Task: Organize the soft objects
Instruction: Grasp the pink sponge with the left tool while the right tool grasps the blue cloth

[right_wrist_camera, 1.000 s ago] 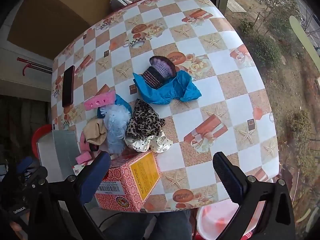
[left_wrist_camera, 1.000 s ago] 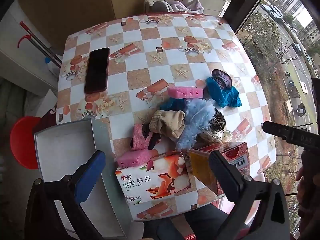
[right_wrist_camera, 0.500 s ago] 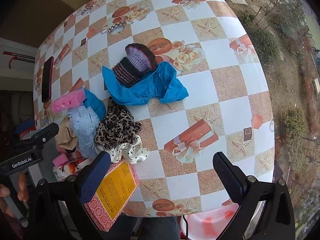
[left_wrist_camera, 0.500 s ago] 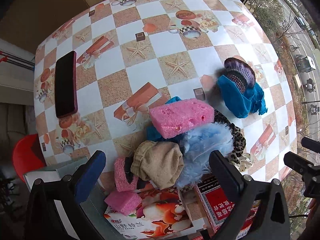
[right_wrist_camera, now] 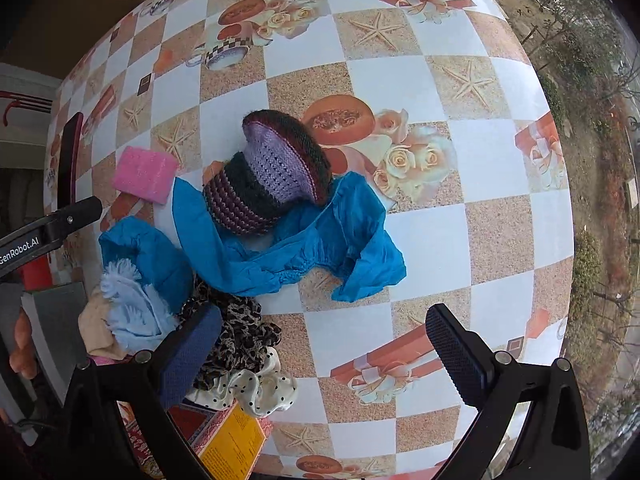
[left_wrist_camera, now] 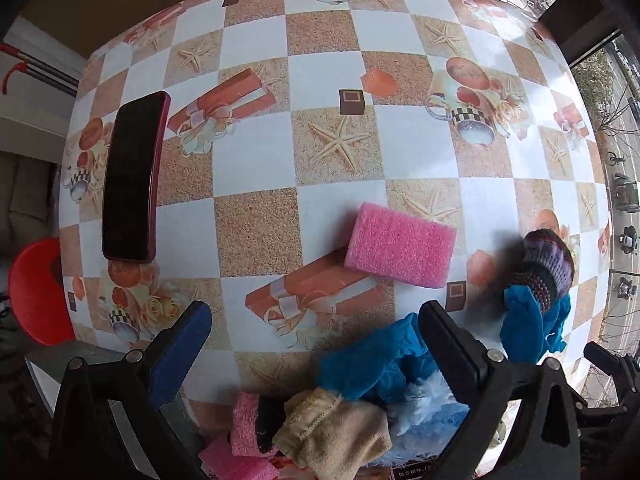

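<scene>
Count on the checkered-oilcloth desk [left_wrist_camera: 256, 160]: one pink foam sponge block [left_wrist_camera: 400, 250] lying flat by itself near the middle, one purple-and-dark striped knit hat [right_wrist_camera: 276, 172] sitting on one crumpled blue cloth [right_wrist_camera: 320, 248], and a pile at the near edge with one light-blue fluffy piece [right_wrist_camera: 132, 312], one beige fabric item [left_wrist_camera: 336, 432], one leopard-print scrunchie [right_wrist_camera: 240, 332], one white polka-dot scrunchie [right_wrist_camera: 260, 392], plus a second blue cloth [left_wrist_camera: 368, 364]. Two more pink foam bits [left_wrist_camera: 244, 428] sit at the bottom of the left wrist view, partly hidden, so that count is loose. Non-soft stuff: one dark phone in a maroon case [left_wrist_camera: 130, 178] flat on the far-left side of the desk, one red-and-yellow printed box [right_wrist_camera: 224, 436] under the scrunchies. Left claw [left_wrist_camera: 312, 356] is spread wide, empty, hanging over the pile's far edge, pointed toward the sponge block, not touching it. Right claw [right_wrist_camera: 320, 352] also spread wide, empty, above the desk just on the near side of the blue cloth under the hat. Part of a hand [right_wrist_camera: 20, 344] shows at the left edge of the right wrist view.
</scene>
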### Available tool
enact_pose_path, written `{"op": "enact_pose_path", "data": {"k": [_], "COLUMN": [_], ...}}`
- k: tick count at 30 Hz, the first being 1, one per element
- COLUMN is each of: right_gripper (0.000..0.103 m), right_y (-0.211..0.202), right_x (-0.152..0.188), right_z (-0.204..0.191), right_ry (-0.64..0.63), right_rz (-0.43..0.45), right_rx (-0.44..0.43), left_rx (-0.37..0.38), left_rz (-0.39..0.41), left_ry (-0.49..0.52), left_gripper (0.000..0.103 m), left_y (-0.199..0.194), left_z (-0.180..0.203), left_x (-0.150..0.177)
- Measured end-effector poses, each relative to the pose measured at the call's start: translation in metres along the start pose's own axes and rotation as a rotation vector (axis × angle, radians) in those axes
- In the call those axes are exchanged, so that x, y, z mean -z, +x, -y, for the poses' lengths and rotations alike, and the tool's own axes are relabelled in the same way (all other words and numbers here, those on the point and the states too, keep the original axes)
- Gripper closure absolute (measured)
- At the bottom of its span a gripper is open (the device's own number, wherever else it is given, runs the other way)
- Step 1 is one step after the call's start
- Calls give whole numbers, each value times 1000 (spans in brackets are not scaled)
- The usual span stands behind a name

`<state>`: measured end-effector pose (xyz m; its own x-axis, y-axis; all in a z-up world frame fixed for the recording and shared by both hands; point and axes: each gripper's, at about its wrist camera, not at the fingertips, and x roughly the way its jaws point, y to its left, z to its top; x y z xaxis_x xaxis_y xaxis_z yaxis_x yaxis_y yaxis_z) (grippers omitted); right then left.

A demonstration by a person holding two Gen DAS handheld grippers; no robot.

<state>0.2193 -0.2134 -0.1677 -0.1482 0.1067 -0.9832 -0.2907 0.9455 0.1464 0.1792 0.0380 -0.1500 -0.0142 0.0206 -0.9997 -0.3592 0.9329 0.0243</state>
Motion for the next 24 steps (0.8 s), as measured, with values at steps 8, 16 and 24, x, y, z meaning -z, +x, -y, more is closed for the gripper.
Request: {"op": "enact_pose_path", "data": {"k": [8,16,24], "right_gripper": [0,0,0], "right_y": [40,48,18], "right_x": [-36,-8,10], "right_z": [-1,72,91], "right_ry": [-4,160,188], "right_rz": [18,-8,89], "right_rx": [55,119,5], "left_rx": [-17,2,-7], "left_rz": [-5,-66,-99], "left_ry": [82,22,-17], "left_gripper": [0,0,0], "left_y": [4,25,55], "left_z": [19,37,48], "left_x": [-15,-22,-26]}}
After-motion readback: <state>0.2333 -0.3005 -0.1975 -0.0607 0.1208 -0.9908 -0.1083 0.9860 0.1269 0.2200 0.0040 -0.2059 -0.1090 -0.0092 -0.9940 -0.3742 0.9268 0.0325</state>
